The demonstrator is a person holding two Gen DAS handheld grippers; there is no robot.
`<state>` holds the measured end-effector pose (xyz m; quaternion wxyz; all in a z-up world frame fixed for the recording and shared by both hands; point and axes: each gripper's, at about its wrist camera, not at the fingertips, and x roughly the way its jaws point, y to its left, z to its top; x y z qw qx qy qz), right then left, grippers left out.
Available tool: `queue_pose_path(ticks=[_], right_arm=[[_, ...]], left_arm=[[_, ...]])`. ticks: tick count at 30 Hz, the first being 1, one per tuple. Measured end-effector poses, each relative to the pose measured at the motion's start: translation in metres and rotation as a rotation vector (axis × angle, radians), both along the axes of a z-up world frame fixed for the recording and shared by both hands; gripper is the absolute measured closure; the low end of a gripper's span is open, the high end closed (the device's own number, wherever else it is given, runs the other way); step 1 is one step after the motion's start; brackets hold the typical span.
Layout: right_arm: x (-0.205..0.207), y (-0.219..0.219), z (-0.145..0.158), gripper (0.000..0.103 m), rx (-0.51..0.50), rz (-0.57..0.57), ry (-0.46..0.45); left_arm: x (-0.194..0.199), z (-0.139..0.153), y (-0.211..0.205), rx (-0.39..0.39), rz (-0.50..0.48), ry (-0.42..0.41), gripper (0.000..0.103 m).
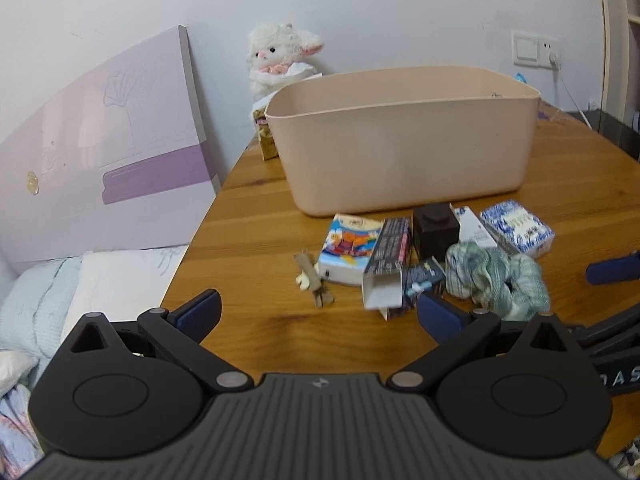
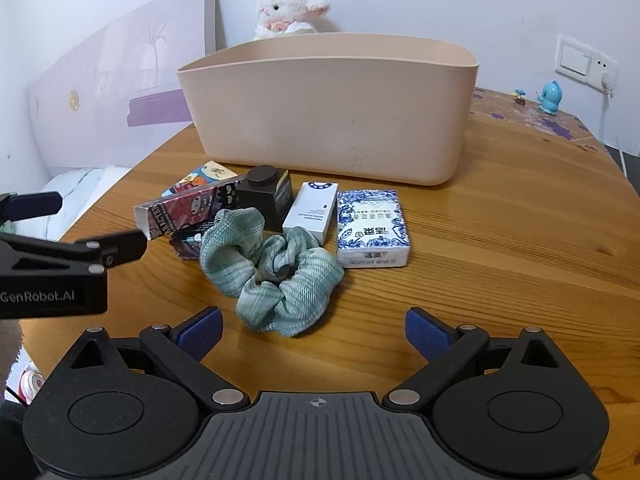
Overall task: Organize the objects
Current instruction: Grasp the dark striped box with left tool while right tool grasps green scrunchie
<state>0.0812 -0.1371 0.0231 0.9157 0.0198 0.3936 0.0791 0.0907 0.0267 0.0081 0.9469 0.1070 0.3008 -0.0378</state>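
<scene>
A beige plastic bin [image 1: 400,144] [image 2: 332,120] stands on the wooden table [image 1: 260,216] [image 2: 500,220]. In front of it lies a cluster: a green scrunchie [image 2: 276,272] [image 1: 496,276], a blue-and-white tissue pack [image 2: 370,228] [image 1: 518,228], a white box [image 2: 310,212], a black cube [image 2: 264,196] [image 1: 436,228], a long cartoon-print box [image 2: 184,212] [image 1: 386,264], a colourful cartoon box [image 1: 348,248] and a small brown clip [image 1: 314,280]. My left gripper [image 1: 320,312] is open and empty, just short of the cluster. My right gripper [image 2: 314,330] is open and empty, just before the scrunchie.
A white plush lamb [image 1: 280,60] [image 2: 288,12] sits behind the bin by the wall. A purple-and-white panel [image 1: 112,152] leans at the left, with bedding [image 1: 60,292] below the table edge. A blue figurine [image 2: 550,98] and wall socket [image 2: 584,60] are at the back right.
</scene>
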Motion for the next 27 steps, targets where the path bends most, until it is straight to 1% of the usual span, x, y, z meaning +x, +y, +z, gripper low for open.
queue_pose_path(ticks=[3, 7, 11, 14, 15, 17, 18, 20, 22, 23, 24, 26, 27], right_arm=[[0.006, 0.002, -0.004, 0.008, -0.015, -0.001, -0.003], [0.011, 0.003, -0.006, 0.008, -0.014, 0.008, -0.011], [0.017, 0.006, -0.010, 0.008, -0.007, 0.014, -0.008], [0.019, 0.010, -0.010, 0.008, -0.004, 0.019, -0.023], [0.019, 0.012, -0.011, 0.010, -0.005, 0.022, -0.026], [0.020, 0.015, -0.010, 0.014, -0.015, 0.027, -0.034], [0.020, 0.017, -0.010, 0.018, -0.021, 0.030, -0.038], [0.021, 0.018, -0.010, 0.026, -0.029, 0.031, -0.048], [0.021, 0.018, -0.009, 0.038, -0.034, 0.033, -0.054], [0.020, 0.019, -0.009, 0.041, -0.035, 0.038, -0.055], [0.020, 0.019, -0.009, 0.046, -0.035, 0.041, -0.058], [0.019, 0.020, -0.009, 0.050, -0.039, 0.049, -0.064], [0.019, 0.019, -0.010, 0.054, -0.040, 0.051, -0.067]], left_arm=[[0.011, -0.004, 0.005, -0.056, 0.000, 0.018, 0.000], [0.024, -0.012, 0.007, -0.103, -0.018, 0.031, 0.000], [0.030, -0.015, 0.007, -0.127, -0.044, 0.033, 0.000], [0.035, -0.016, 0.006, -0.145, -0.052, 0.038, 0.000], [0.037, -0.016, 0.006, -0.152, -0.053, 0.042, 0.001], [0.040, -0.016, 0.007, -0.166, -0.053, 0.052, 0.017], [0.042, -0.016, 0.007, -0.177, -0.053, 0.067, 0.019], [0.047, -0.018, 0.008, -0.199, -0.052, 0.096, 0.026], [0.050, -0.019, 0.009, -0.209, -0.050, 0.108, 0.030], [0.050, -0.019, 0.010, -0.210, -0.051, 0.108, 0.034], [0.050, -0.019, 0.010, -0.209, -0.054, 0.107, 0.035], [0.050, -0.020, 0.008, -0.208, -0.069, 0.103, 0.044], [0.050, -0.021, 0.008, -0.206, -0.077, 0.103, 0.046]])
